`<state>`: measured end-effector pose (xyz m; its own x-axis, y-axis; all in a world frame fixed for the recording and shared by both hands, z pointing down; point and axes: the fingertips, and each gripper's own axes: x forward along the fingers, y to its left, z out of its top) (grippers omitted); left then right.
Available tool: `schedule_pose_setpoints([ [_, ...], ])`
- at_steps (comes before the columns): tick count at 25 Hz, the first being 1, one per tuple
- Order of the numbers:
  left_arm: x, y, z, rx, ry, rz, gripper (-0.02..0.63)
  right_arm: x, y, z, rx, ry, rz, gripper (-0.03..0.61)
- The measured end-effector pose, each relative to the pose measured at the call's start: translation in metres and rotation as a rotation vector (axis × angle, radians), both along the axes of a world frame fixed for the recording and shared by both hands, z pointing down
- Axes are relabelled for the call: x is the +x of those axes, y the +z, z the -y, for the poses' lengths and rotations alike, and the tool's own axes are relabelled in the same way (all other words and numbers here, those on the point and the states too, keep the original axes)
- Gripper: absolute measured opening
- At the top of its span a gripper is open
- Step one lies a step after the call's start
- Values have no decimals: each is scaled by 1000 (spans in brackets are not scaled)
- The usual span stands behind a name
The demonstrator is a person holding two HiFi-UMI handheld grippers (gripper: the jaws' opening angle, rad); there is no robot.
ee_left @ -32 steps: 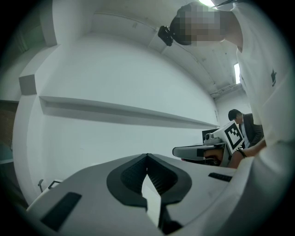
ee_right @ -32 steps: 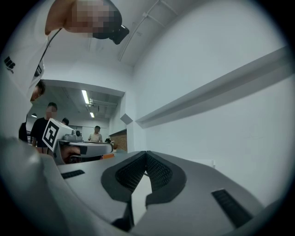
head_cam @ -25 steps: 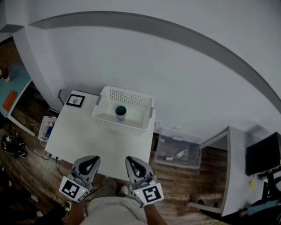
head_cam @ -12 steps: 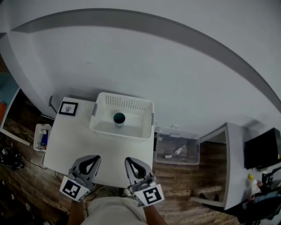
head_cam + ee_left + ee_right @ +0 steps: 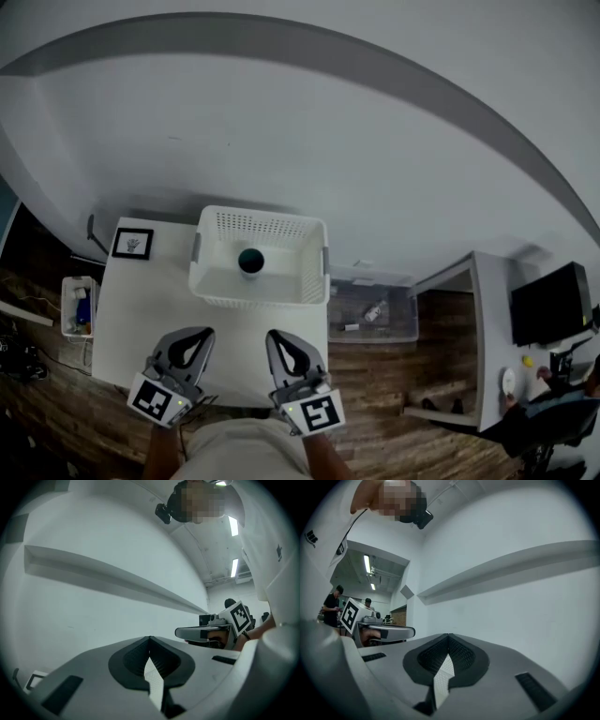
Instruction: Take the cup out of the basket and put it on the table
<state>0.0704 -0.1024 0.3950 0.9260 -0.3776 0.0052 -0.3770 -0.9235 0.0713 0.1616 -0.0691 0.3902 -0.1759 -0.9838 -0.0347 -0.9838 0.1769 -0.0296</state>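
Over the near edge of the desk (image 5: pixel 150 300) we have brought left gripper (image 5: pixel 190 339) and right gripper (image 5: pixel 281 339), both pressed together and empty, nearer the basket (image 5: pixel 262 217); cup (image 5: pixel 250 261) still untouched.

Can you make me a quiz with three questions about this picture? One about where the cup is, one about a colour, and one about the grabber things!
1. Where is the cup?
A. on the floor
B. inside the basket
C. held by a gripper

2. What colour is the basket?
A. white
B. red
C. yellow

3. Look at the right gripper. How do its jaws stand?
A. wide apart
B. closed on the cup
C. closed together with nothing between them

Answers:
1 B: the cup stands upright in the basket, which sits on the table.
2 A: its holed walls and rim are white.
3 C: the right gripper view shows the jaws meeting, and the cup is away in the basket.
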Motion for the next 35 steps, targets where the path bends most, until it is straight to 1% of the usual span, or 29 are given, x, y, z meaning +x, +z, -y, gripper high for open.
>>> schedule_pose_setpoints([
  [7,8,0,22,-5,17,-10,2,4,-1,18,3,7,-9,9],
  [14,21,6,41,-18,12,3,2,6,5,41,-6,-32,-25,9],
  [24,42,24,66,-61,-5,36,2,27,23,73,-68,-71,-20,11],
  [29,52,31,80,-67,-7,48,2,38,30,91,-93,-80,-24,11],
  [35,59,39,93,-77,-14,60,2,56,39,112,-142,-90,-85,11],
])
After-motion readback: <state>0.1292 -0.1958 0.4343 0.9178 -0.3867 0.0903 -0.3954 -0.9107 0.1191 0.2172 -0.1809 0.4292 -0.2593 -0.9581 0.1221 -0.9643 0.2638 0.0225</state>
